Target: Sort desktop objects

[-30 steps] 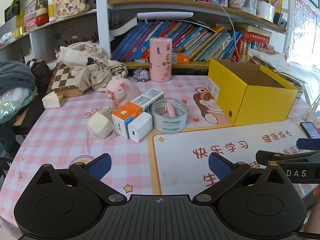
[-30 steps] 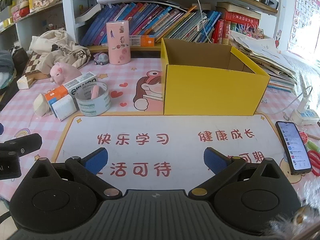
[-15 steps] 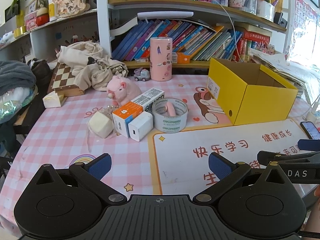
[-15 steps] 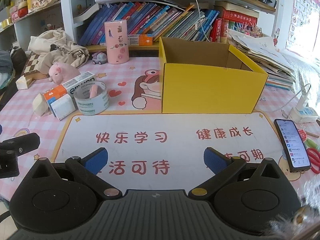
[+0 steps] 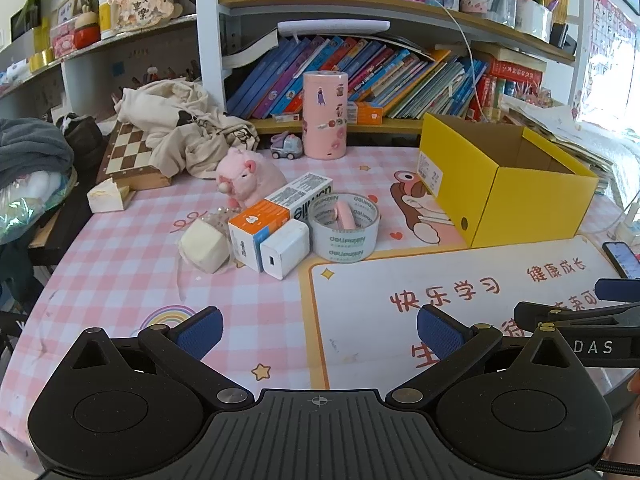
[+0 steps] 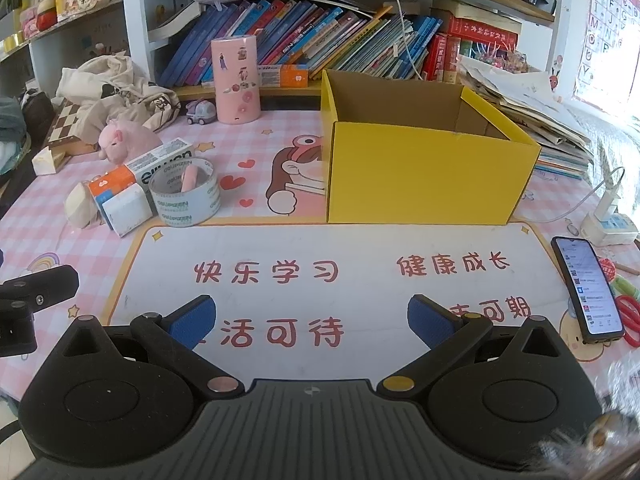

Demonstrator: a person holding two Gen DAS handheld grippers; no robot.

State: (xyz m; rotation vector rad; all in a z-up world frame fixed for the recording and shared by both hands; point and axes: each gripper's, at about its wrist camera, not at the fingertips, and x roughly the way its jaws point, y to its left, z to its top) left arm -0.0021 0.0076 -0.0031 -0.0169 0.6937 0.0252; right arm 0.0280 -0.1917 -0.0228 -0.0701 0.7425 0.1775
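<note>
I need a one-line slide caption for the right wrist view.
Open right gripper hovers over the desk mat, facing an open yellow box and a tape roll.

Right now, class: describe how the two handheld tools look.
Both the left tool and the right tool share one build: matte black ribbed body, two round black housings, angled black arms with metal pivot pins, and textured blue fingertips. White letters "DAS" mark the right tool's side.

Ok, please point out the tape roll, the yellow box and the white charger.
tape roll [image 5: 347, 240], left wrist view, on its outer wall.
yellow box [image 6: 420, 176], right wrist view, on its front wall.
white charger [image 5: 285, 249], left wrist view, on its front face.
</note>
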